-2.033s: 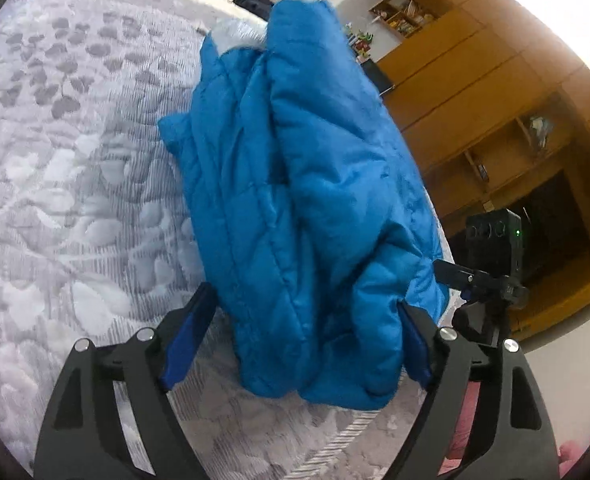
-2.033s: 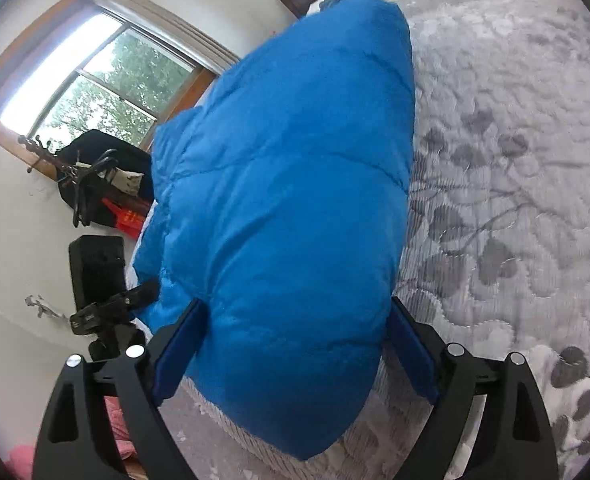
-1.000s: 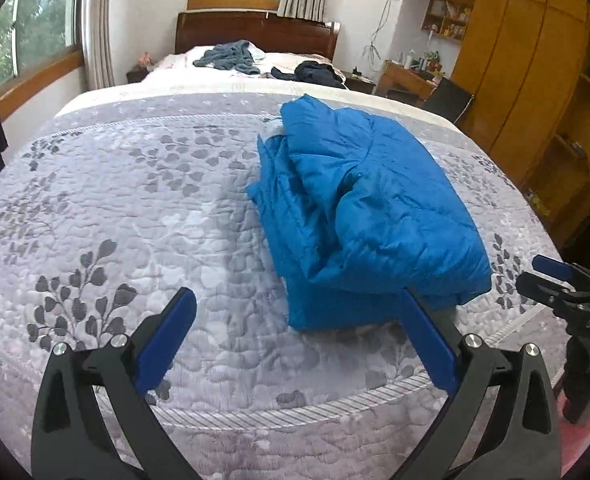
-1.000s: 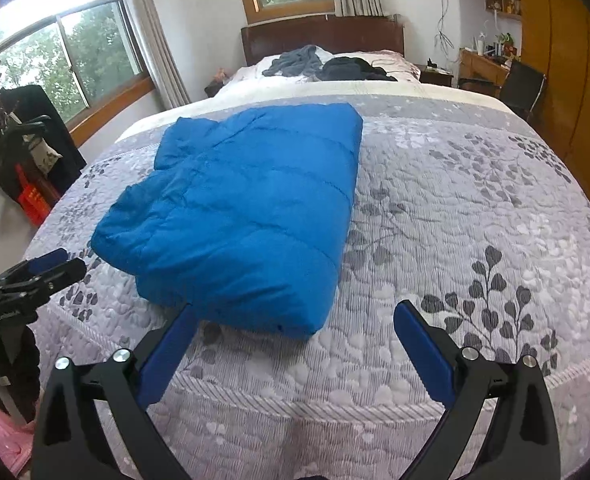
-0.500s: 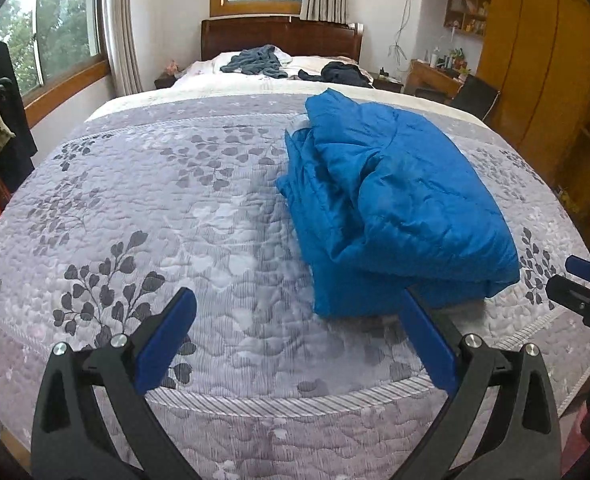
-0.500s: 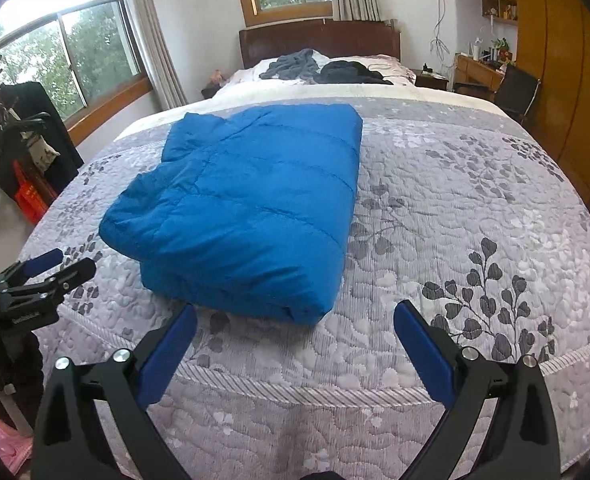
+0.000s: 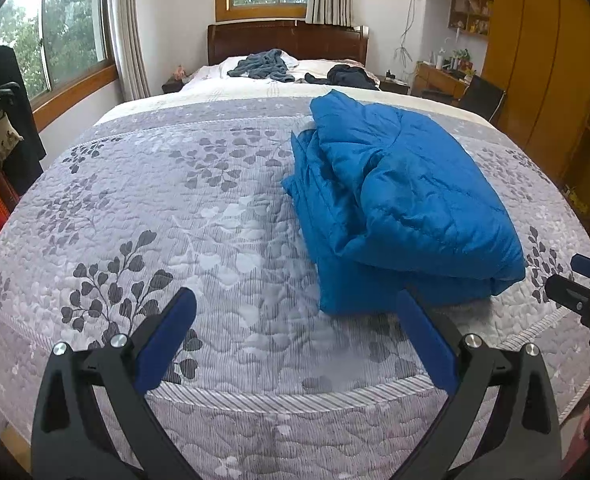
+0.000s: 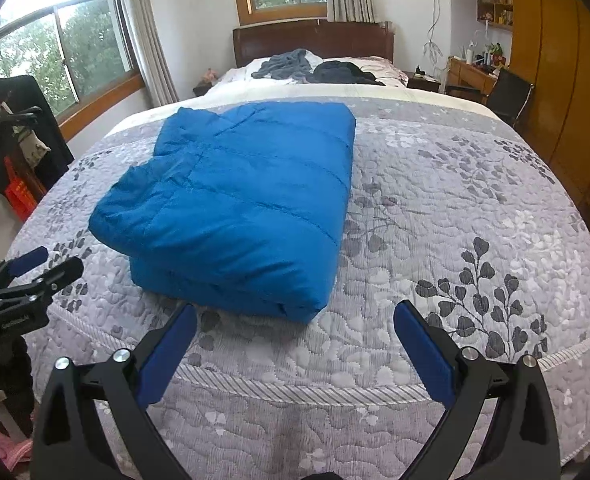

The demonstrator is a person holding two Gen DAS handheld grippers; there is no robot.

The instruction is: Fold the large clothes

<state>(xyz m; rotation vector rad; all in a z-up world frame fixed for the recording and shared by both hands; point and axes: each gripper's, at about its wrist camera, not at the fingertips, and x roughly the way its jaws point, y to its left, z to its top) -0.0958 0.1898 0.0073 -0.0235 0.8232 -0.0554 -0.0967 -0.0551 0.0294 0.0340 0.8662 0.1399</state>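
Blue quilted puffer jacket — folded into a thick rectangular bundle, lying flat on the bed's foot end

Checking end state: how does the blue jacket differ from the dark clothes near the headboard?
The blue jacket is folded into a neat rectangular bundle; the dark clothes lie crumpled in loose heaps. The jacket sits on the grey leaf-patterned quilt near the open grippers; the clothes lie far off by the headboard. Both rest on the bed.
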